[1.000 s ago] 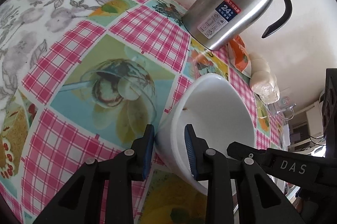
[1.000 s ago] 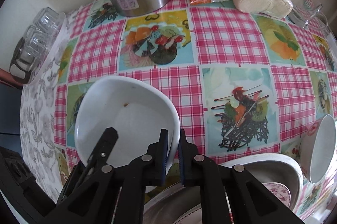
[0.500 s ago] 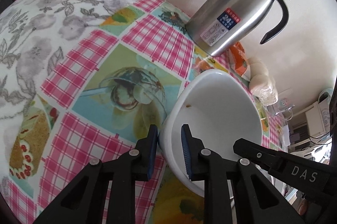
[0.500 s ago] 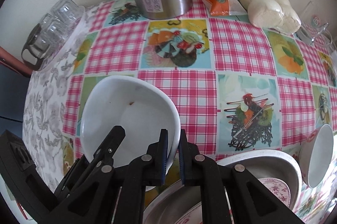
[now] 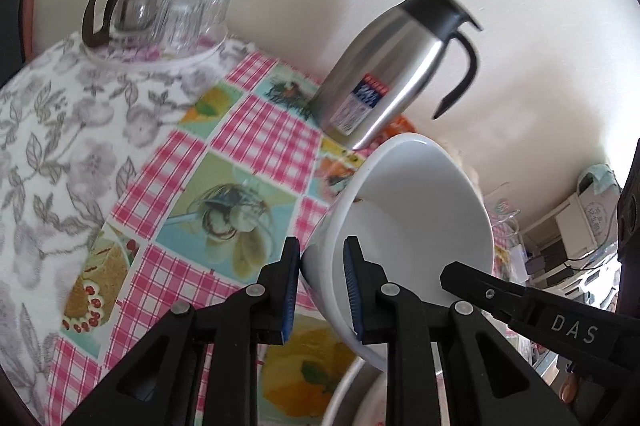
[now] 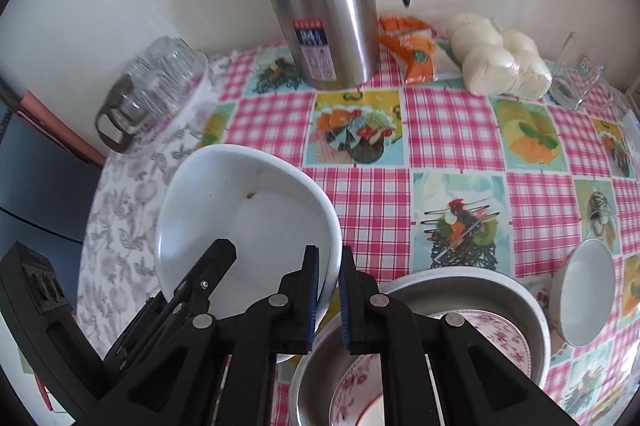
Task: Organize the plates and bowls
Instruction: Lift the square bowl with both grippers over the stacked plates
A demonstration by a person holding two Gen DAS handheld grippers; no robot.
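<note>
A large white bowl (image 5: 416,222) (image 6: 248,222) hangs tilted above the checked tablecloth, with a small brown speck inside. My left gripper (image 5: 320,286) is shut on its near rim, one pad outside the wall and one inside. My right gripper (image 6: 329,290) is shut on the rim at the bowl's other side. Each gripper shows in the other's view: the right gripper (image 5: 480,286) and the left gripper (image 6: 200,286). Under the bowl stands a metal basin (image 6: 524,306) holding pink-flowered plates (image 6: 500,338). A small white bowl (image 6: 586,290) lies on its side at the right.
A steel thermos jug (image 6: 324,21) (image 5: 384,85) stands by the wall. A glass teapot (image 5: 128,9) and upturned glasses (image 5: 196,9) sit on a round tray at the far left. An orange packet (image 6: 412,45), bagged buns (image 6: 500,61) and a glass mug (image 6: 580,73) line the back.
Both grippers have risen with the white bowl, which now hangs clear of the table. The left jaws narrowed onto the rim early on. The table looks farther away.
</note>
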